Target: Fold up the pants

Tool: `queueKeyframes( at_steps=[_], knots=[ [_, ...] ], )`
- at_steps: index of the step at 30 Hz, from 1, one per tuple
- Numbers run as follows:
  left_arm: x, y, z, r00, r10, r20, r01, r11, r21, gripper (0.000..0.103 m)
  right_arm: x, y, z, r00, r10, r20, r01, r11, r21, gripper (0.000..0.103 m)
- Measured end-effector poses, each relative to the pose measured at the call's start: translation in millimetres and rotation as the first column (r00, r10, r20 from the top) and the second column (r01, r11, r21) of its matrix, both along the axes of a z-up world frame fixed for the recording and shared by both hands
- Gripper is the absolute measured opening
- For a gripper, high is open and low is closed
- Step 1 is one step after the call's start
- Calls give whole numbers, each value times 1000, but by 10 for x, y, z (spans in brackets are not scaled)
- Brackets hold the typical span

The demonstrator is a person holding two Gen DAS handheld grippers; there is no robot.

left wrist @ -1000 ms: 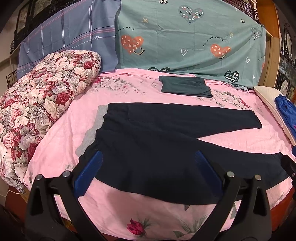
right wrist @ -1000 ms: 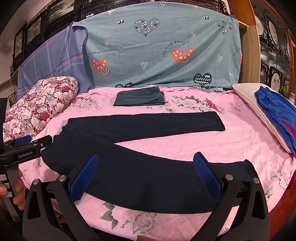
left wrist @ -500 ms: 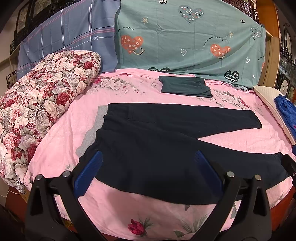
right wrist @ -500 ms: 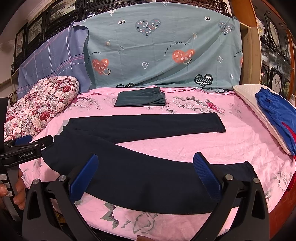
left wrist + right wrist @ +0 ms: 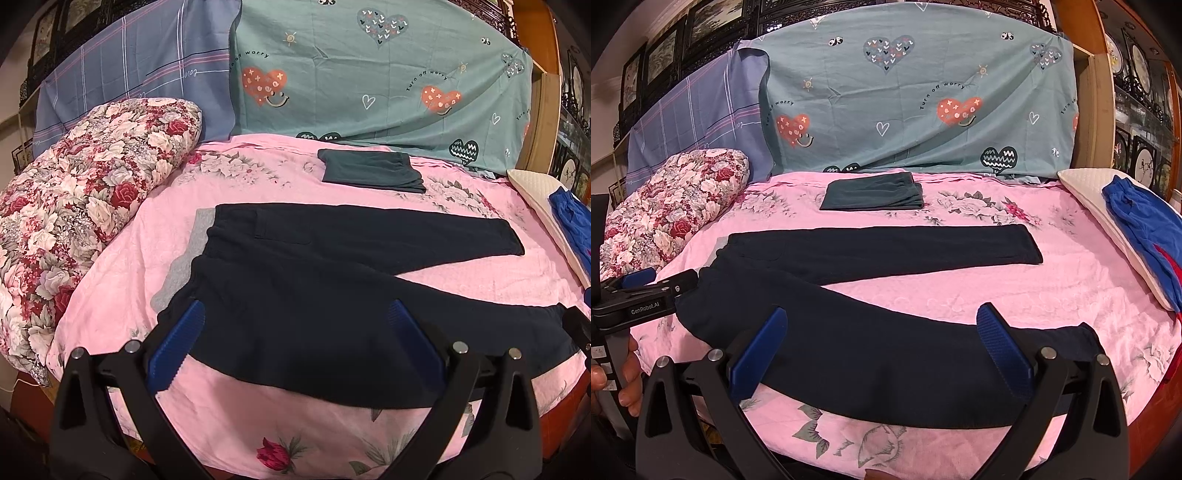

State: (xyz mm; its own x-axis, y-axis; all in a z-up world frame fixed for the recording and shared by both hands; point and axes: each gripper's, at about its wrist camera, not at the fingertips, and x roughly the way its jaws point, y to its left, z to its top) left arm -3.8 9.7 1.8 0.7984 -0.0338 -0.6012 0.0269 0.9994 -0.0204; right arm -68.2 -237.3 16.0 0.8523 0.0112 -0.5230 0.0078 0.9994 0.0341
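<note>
1. A pair of dark navy fabric pants (image 5: pixel 314 280) lies spread flat on the pink floral bedsheet (image 5: pixel 480 269) of the bed, waist toward the left edge, both legs running toward the right edge in an open V – one leg nearer the headboard, the other along the front edge.
2. A grey strip of cloth (image 5: pixel 184 258) shows at the waist end, just beside the dark fabric.
3. The left gripper (image 5: pixel 295 339) hovers over the front edge of the bed above the waist end of the pants; its blue-padded jaws stand wide apart, gripping nothing.
4. The right gripper (image 5: pixel 882 343) hovers over the front leg, its jaws likewise spread wide and empty.
5. In the right wrist view the left gripper appears at the left edge, close to the waist; whether it touches the fabric cannot be told.
6. A folded dark teal garment (image 5: pixel 871 192) rests near the headboard edge, well apart from the pants.
7. A red-and-white floral quilt (image 5: pixel 81 199) is bundled at the left edge – a cream pillow (image 5: pixel 1108 214) carrying blue clothing (image 5: pixel 1148 225) sits at the right edge.
</note>
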Motion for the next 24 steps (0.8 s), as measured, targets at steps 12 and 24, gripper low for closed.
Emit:
queueKeyframes(
  at_steps=[12,24],
  knots=[
    [6,33,-10,1000,2,-1,-2,1000,-1,101,15,24,-14,1000,7,-5,-7,1000,-8,102],
    [268,402,50,998,60,10,-60,995,76,101,218,58,150,992,122,-26,-124,986,-107,102]
  ],
)
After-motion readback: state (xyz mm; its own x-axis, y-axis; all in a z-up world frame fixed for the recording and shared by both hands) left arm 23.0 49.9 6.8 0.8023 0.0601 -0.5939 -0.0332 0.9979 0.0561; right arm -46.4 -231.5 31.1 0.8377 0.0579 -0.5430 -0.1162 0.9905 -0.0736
